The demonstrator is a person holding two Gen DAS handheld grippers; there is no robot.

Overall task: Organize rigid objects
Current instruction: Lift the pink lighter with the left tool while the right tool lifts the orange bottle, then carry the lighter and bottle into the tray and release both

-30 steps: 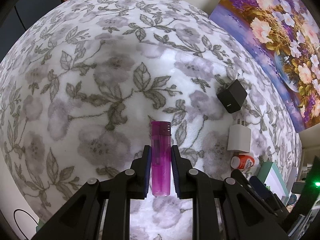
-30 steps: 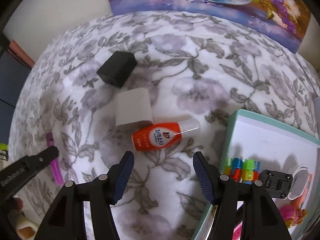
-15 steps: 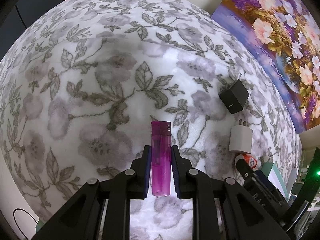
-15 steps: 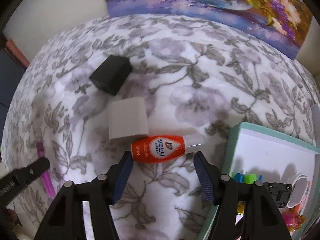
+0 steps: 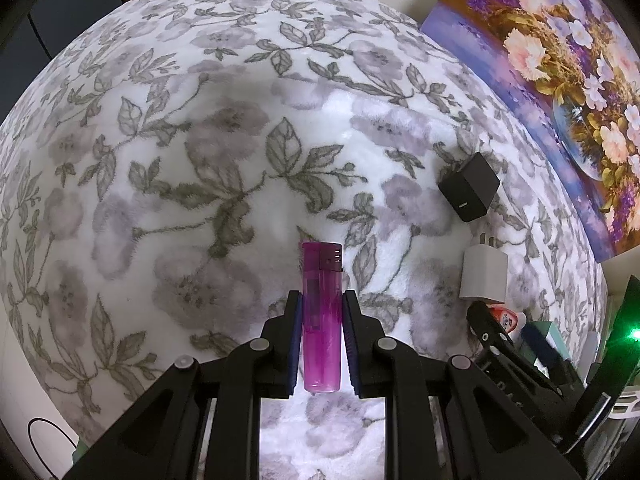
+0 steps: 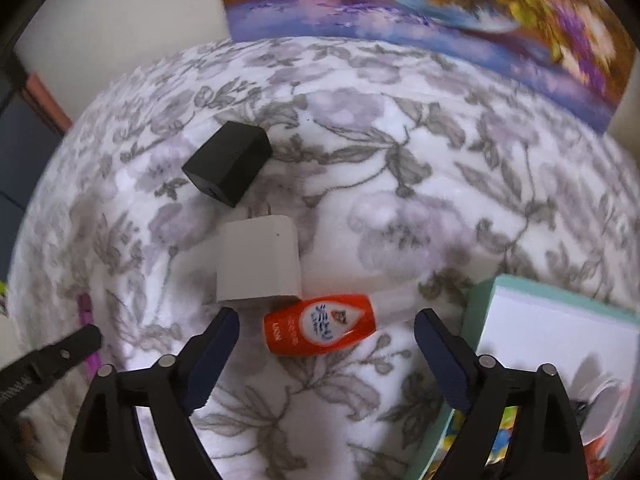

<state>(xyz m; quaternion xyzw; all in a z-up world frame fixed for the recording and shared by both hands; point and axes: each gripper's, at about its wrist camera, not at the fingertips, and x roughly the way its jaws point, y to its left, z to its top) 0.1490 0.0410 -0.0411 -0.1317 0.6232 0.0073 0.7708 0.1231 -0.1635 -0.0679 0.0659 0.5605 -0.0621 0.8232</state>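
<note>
— Left hand-held gripper (image 5: 322,312) first: what is it doing?

— Its jaws are clamped on the purple lighter (image 5: 322,312), which stands lengthwise between the blue pads with its cap end poking out past the fingertips. Compared with a second ago, nothing about it has changed; lighter and grip look the same above the floral blanket (image 5: 200,160).

— And the right hand-held gripper (image 6: 326,322)?

— Its jaws stand wide apart and have just been opening. A second ago they were narrower and sat below the orange bottle (image 6: 320,330); now the fingertips lie on either side of that bottle, with clear gaps between the pads and the plastic. The bottle lies on its side on the blanket, clear cap pointing right, untouched by either pad.

— Has the view shifted?

— Yes. The bottle and the white charger (image 6: 258,264) now sit lower and larger in the right wrist view than before, and the picture is slightly blurred. The charger is just above the bottle, its lower corner touching or nearly touching it, I cannot tell which. The black charger (image 6: 228,162) lies just beyond the white one, prongs of the white one pointing toward it.

— Anything else nearby?

— The teal-rimmed box (image 6: 480,312) sits to the bottle's right, with colourful small items inside, too blurred to name. A flower painting (image 6: 440,8) leans against the wall behind the blanket.
</note>
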